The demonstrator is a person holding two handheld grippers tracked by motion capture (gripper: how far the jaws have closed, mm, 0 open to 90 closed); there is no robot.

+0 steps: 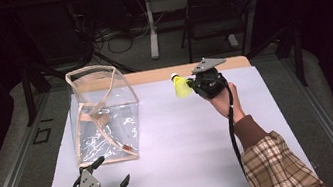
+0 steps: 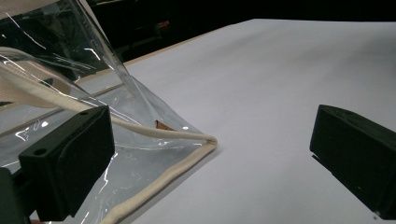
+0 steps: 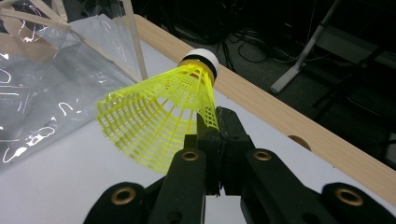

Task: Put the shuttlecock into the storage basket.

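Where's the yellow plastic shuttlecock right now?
In the high view, the yellow plastic mesh shuttlecock is clamped by its skirt in the right gripper, above the table's far edge, right of the clear plastic bag.

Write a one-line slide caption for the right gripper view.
Right gripper pinches the skirt edge of a yellow shuttlecock, held above the table near a clear plastic bag.

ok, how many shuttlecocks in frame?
1. The yellow shuttlecock is pinched by its skirt edge in the right gripper, held above the table's far side, right of the clear bag. None seen in the bag, though glare could hide one.
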